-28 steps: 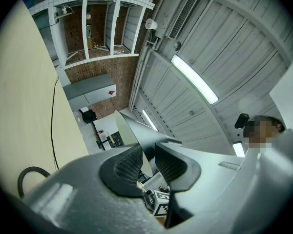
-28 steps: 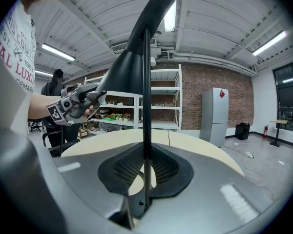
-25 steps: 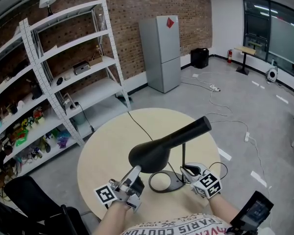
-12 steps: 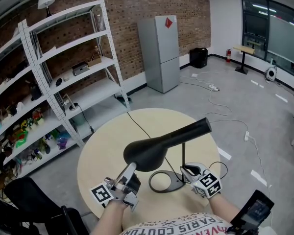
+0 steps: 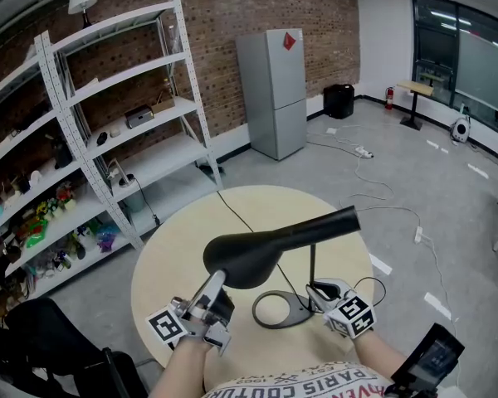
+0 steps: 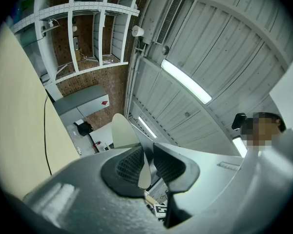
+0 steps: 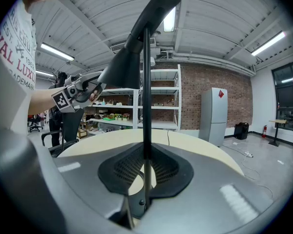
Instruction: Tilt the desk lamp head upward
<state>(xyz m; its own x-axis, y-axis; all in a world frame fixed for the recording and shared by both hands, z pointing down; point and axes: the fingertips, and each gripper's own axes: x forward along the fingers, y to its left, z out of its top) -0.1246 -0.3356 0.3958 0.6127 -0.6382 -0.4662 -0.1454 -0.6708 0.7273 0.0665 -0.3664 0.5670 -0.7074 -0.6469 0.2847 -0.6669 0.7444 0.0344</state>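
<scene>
Jaws of the left gripper (image 5: 214, 279), just closed further, are pinched on the rim of the black lamp head (image 5: 257, 249) above the round table (image 5: 174, 247); the lamp's stem (image 5: 312, 264) is clamped between the right gripper (image 5: 315, 289) jaws.

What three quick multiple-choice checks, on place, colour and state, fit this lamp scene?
1. The lamp's base stands on: A the round table; B a shelf; C the floor.
2. The lamp head is: A white; B black; C red.
3. The right tongs are: A open and empty; B shut on a cord; C shut on the lamp's pole.
Answers: A, the base rests on the beige tabletop; B, the head view shows it black; C, the right gripper view shows the pole clamped between them.
</scene>
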